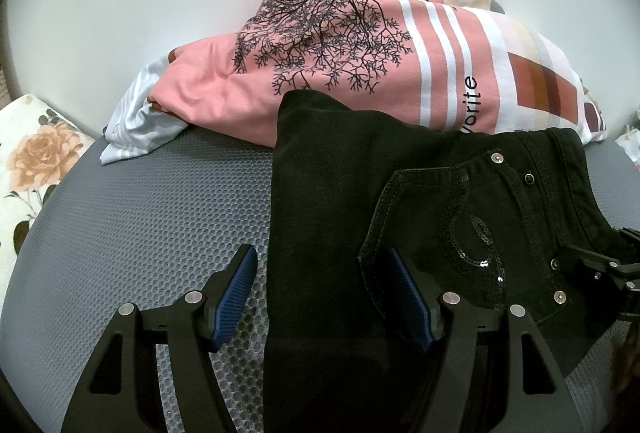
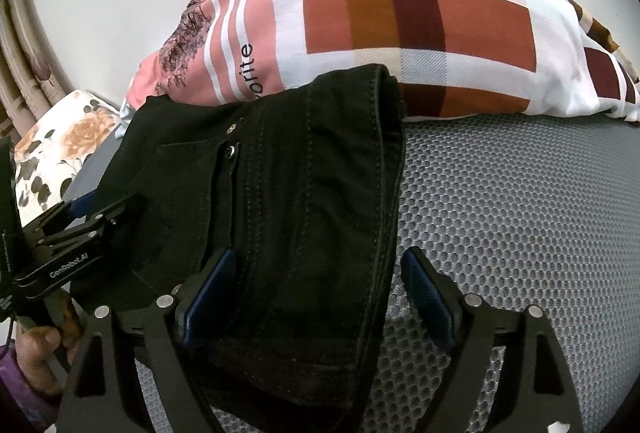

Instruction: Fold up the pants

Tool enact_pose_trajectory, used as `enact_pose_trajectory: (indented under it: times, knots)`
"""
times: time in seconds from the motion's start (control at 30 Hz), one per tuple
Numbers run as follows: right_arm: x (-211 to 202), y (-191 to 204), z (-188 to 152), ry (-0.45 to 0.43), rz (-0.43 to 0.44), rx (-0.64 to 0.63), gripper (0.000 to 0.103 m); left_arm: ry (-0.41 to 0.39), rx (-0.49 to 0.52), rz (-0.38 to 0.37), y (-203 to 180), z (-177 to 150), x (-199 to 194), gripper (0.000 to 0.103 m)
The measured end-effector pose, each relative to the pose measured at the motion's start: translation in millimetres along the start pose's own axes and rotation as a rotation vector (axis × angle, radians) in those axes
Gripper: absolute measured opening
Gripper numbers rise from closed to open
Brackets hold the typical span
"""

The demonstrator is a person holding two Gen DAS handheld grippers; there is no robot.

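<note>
Black pants [image 1: 360, 201] lie folded on the grey mesh mat [image 1: 160, 217], filling the lower centre and right of the left wrist view; their far edge rests against the pink pillow [image 1: 320, 73] behind. The sequinned pocket [image 1: 460, 233] faces up.

Left gripper [image 1: 322, 297]: jaws spread wide, released, straddling the pants' left edge; left pad [image 1: 236, 297] over the mat, right pad [image 1: 412, 305] over the cloth. Whether the pads touch the fabric cannot be told.

Right gripper [image 2: 316, 301]: jaws also spread, gripping nothing, astride the pants' right edge in the lower centre of its view; left pad [image 2: 208, 297] over the cloth, right pad [image 2: 428, 297] over the mat.

A floral cushion [image 1: 32, 157] sits at the left edge.
</note>
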State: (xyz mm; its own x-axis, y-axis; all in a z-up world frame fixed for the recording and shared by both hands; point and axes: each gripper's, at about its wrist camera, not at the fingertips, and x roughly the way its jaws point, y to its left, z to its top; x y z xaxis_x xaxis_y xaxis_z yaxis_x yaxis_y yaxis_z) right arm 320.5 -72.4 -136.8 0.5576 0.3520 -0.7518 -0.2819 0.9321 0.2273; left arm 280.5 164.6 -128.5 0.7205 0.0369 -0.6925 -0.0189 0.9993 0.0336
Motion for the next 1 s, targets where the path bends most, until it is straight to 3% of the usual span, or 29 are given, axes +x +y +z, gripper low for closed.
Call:
enact_pose_trajectory:
  times: [0.1,1.0]
  knots:
    - [1.1,0.0,0.4,0.002,-0.021,0.002,0.088,-0.002,-0.001,0.001,0.2,0.0,-0.2,0.068]
    - [5.6,1.0,4.5,0.008,-0.044,-0.003,0.093,-0.003,-0.001,0.001,0.4,0.1,-0.4,0.069]
